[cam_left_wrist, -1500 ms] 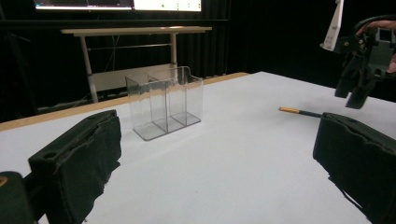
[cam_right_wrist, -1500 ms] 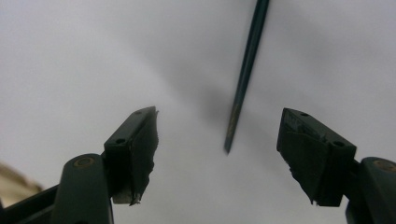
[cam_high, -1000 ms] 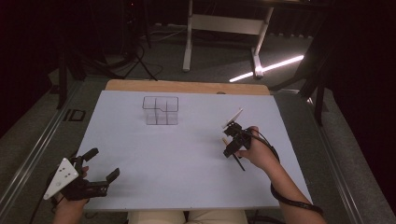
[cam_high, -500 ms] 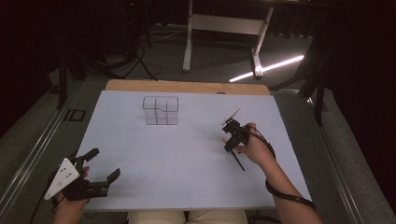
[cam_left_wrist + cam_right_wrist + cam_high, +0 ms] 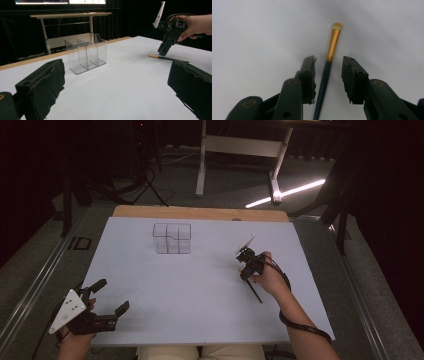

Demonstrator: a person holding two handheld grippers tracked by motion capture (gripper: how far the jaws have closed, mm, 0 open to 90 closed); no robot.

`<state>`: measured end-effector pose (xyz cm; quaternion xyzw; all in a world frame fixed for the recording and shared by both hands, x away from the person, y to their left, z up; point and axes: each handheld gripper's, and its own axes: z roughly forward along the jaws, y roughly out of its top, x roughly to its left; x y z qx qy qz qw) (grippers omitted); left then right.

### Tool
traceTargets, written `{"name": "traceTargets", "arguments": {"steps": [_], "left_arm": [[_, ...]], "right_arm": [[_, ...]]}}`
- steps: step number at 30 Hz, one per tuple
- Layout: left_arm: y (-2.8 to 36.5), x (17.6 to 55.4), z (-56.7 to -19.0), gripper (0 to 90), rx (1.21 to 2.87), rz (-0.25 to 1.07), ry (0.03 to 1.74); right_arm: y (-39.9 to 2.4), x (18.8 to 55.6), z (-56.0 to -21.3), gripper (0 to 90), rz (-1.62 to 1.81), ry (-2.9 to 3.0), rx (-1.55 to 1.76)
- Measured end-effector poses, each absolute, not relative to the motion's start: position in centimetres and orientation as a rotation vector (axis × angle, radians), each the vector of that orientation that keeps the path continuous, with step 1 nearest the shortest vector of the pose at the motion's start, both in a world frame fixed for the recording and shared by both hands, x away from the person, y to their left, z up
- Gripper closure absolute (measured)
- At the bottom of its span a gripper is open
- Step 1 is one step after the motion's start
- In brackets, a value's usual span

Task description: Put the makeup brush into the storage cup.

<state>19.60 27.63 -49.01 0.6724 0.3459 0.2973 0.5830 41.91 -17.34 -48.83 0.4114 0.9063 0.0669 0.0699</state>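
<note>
A thin brush [image 5: 333, 40] with a dark handle and a gold ferrule lies flat on the white table [image 5: 190, 290]. My right gripper [image 5: 329, 60] points down over it, and its jaws have just been closing. The handle runs between the two pads, close to the left one, with a gap at the other, so the gripper is open. From above, the brush [image 5: 255, 293] sticks out toward the front beneath the right gripper [image 5: 245, 272]. My left gripper [image 5: 112, 296] rests at the front left, open and holding nothing. A clear acrylic organizer [image 5: 172, 239] stands at the back.
In the left gripper view the organizer [image 5: 86, 53] shows several upright compartments, with the right gripper [image 5: 163, 50] and the brush [image 5: 165, 58] farther right. A wooden strip [image 5: 200, 213] edges the table's far side. A desk frame [image 5: 240, 150] stands on the floor beyond.
The right gripper has sunk toward the brush and its jaws have narrowed around the handle. The left gripper has stayed where it was.
</note>
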Motion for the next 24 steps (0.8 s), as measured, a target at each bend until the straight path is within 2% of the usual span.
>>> {"name": "traceTargets", "arguments": {"steps": [16, 24], "left_arm": [[27.7, 19.6, -49.0, 1.9, 1.575, 0.696, 0.806], [27.7, 19.7, -49.1, 1.9, 1.575, 0.692, 0.809]], "right_arm": [[-16.6, 42.8, -50.2, 69.3, 0.145, 2.708, 1.201], [-16.3, 43.2, -50.4, 76.7, 0.111, 2.704, 1.222]]}}
